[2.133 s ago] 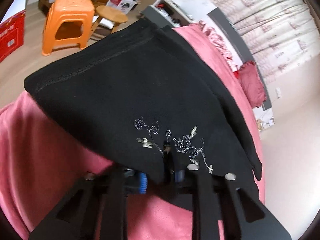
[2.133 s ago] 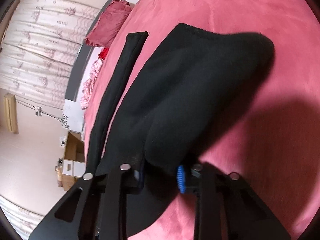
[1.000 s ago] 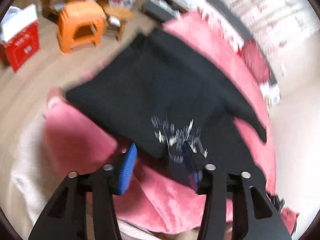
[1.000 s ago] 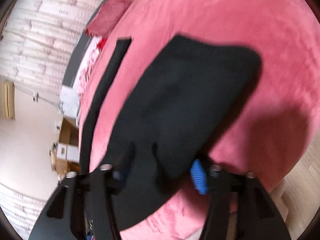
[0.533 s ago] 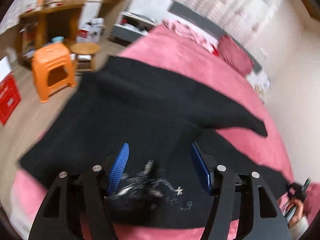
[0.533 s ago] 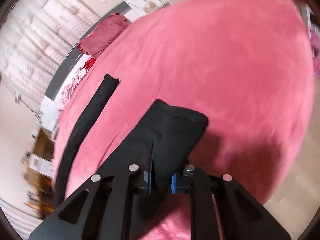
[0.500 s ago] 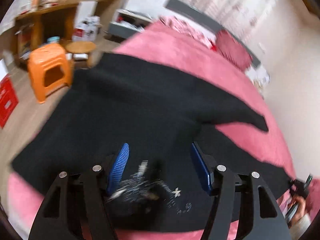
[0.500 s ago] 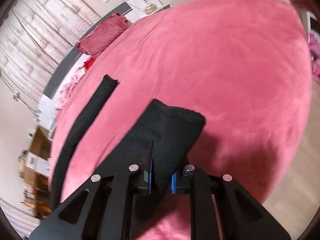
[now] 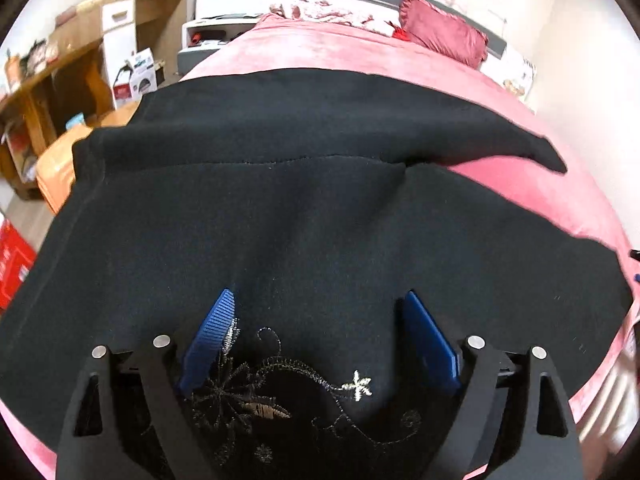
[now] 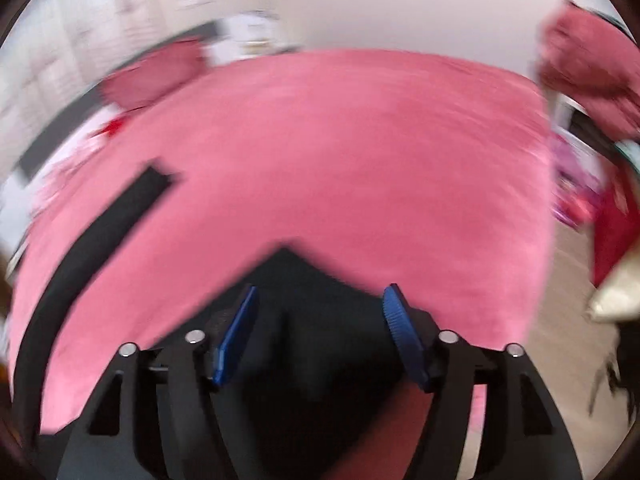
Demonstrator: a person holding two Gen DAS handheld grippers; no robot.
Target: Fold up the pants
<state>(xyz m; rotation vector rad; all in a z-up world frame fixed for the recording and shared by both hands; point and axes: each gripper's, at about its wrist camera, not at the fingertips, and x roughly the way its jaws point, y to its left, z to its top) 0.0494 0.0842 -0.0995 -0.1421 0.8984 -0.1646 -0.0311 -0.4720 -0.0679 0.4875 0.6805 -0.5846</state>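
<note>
Black pants (image 9: 304, 216) lie spread across a pink bed (image 9: 340, 50), with pale embroidery near the close edge. My left gripper (image 9: 318, 308) hovers over that embroidered part, its jaws opening wide; the blue pads (image 9: 216, 326) stand apart from the cloth, which lies flat beneath. In the blurred right wrist view a pointed corner of the pants (image 10: 304, 320) lies between the jaws of my right gripper (image 10: 320, 304), which are opening, the pads clear of the cloth. One black leg (image 10: 100, 240) stretches away at the left over the pink bed (image 10: 360, 152).
A dark red pillow (image 9: 444, 34) lies at the bed's head. Left of the bed are an orange stool (image 9: 54, 164), wooden shelves (image 9: 44, 80) and a red box (image 9: 12, 264). Floor (image 10: 580, 272) and red and pink items (image 10: 588, 64) lie right of the bed.
Both grippers let go of the pants and opened. The left one swung over the spread cloth and sank toward the embroidery. The right one, shut on a leg end half a second ago, lifted and opened.
</note>
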